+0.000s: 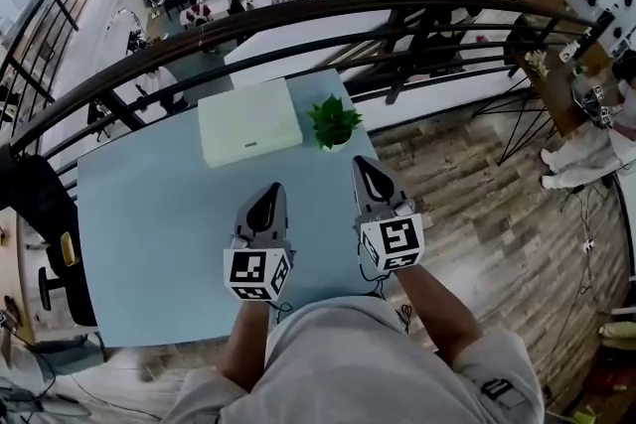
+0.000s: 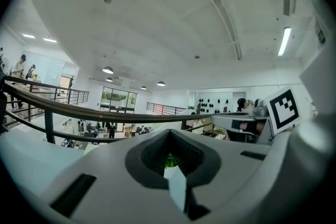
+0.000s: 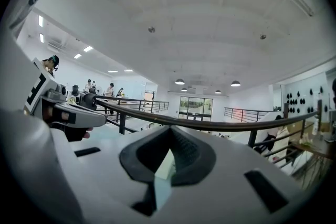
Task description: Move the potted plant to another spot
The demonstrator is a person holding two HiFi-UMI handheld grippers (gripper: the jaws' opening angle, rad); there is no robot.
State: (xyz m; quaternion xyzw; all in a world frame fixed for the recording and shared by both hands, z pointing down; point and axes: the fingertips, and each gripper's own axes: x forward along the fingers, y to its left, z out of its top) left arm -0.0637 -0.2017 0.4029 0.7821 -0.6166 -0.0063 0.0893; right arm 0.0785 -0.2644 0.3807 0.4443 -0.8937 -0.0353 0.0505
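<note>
Potted plant (image 1: 334, 122) stands near the far edge of the table (image 1: 149, 213), just beside a white box (image 1: 248, 121). I hold the left gripper (image 1: 270, 194) and right gripper (image 1: 364, 168) short of it, both with jaws together and empty.

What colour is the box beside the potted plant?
Off-white; the box sits left of the potted plant, clearest in the head view.

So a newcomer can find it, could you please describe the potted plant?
Start at the pale blue table beside the curved railing. Near its far edge, right of the flat white box, stands the potted plant, the only green, leafy thing there.
</note>
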